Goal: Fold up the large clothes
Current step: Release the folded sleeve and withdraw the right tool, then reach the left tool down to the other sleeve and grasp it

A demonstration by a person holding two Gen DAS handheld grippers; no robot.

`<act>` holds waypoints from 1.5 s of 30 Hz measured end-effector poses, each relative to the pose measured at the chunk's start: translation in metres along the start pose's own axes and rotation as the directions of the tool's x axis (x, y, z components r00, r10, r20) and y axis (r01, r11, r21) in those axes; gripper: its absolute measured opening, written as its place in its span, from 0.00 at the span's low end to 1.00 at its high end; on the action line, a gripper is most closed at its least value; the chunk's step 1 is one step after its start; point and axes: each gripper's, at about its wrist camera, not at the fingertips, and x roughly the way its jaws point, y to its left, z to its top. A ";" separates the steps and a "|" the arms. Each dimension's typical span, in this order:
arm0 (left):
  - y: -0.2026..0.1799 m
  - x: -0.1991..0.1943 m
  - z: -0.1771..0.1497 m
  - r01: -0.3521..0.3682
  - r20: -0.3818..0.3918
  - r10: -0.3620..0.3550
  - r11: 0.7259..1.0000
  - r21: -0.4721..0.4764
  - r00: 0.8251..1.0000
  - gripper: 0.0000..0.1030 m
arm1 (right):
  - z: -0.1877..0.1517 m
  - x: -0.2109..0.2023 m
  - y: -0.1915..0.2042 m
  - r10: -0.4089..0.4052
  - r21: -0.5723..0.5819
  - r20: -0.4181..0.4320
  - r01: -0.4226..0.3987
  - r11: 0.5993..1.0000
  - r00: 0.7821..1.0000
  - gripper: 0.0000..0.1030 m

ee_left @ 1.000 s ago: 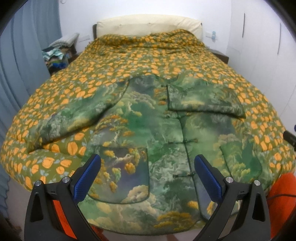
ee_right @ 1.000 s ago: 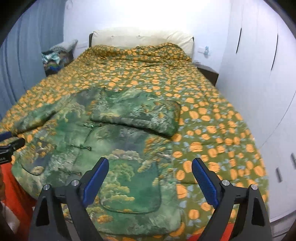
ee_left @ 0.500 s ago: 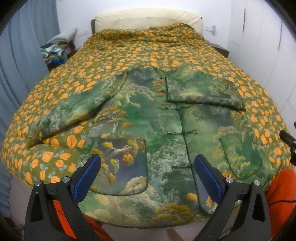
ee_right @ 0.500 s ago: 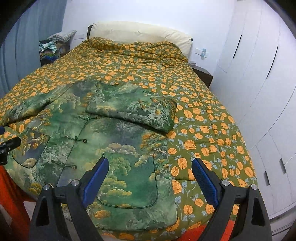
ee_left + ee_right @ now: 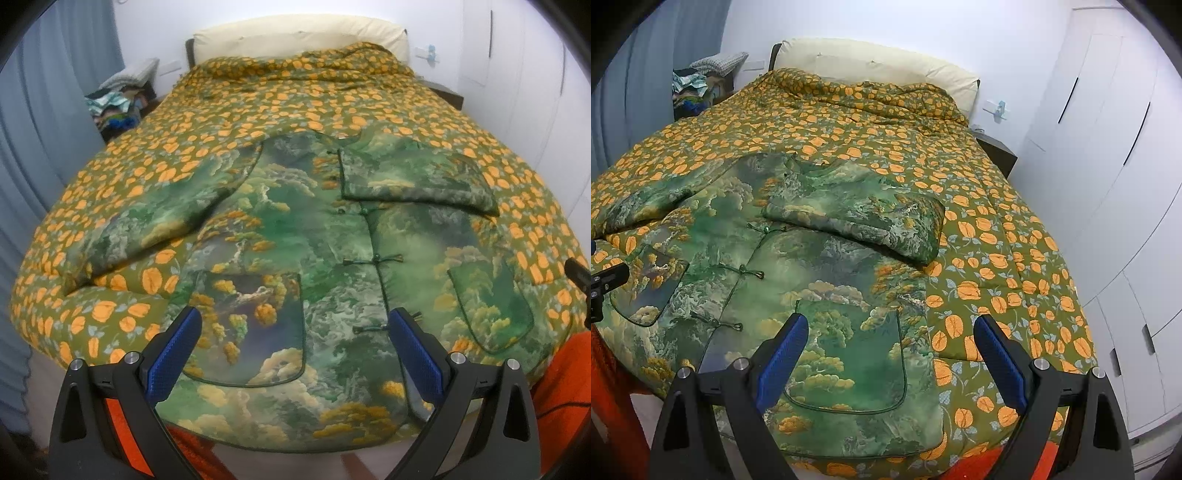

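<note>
Both wrist views look from the foot of the bed (image 5: 258, 110) toward the headboard (image 5: 871, 62), tilted downward. Left view sits nearer the curtain (image 5: 44, 110) side, right view nearer the wardrobe (image 5: 1108, 184). Both share the green jacket (image 5: 295, 240) close beneath; each catches the other tool's edge.

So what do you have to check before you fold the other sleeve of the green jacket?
1. Jacket lying flat on the bedspread, front up: ok.
2. Right sleeve already folded across the chest: ok.
3. Left sleeve stretched out to the side, not yet folded: not ok.
4. Left tongs open with nothing in them: ok.
5. Right tongs open with nothing in them: ok.
6. Hem smooth under the tongs: cannot tell, since the near edge drops over the side of the bed.
</note>
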 end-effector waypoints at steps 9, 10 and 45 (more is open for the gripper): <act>-0.002 0.004 -0.002 -0.013 -0.013 0.014 1.000 0.016 1.000 0.98 | -0.002 0.001 0.000 0.014 0.010 -0.010 -0.014 1.000 1.000 0.88; -0.002 0.004 -0.002 -0.015 -0.013 0.016 1.000 0.020 1.000 0.98 | -0.003 0.001 -0.001 0.020 0.014 -0.010 -0.020 1.000 1.000 0.88; 0.399 0.180 -0.030 -0.187 -0.210 -0.002 0.452 -0.872 0.978 0.99 | -0.001 0.018 0.028 0.085 -0.020 -0.077 -0.087 0.996 0.993 0.88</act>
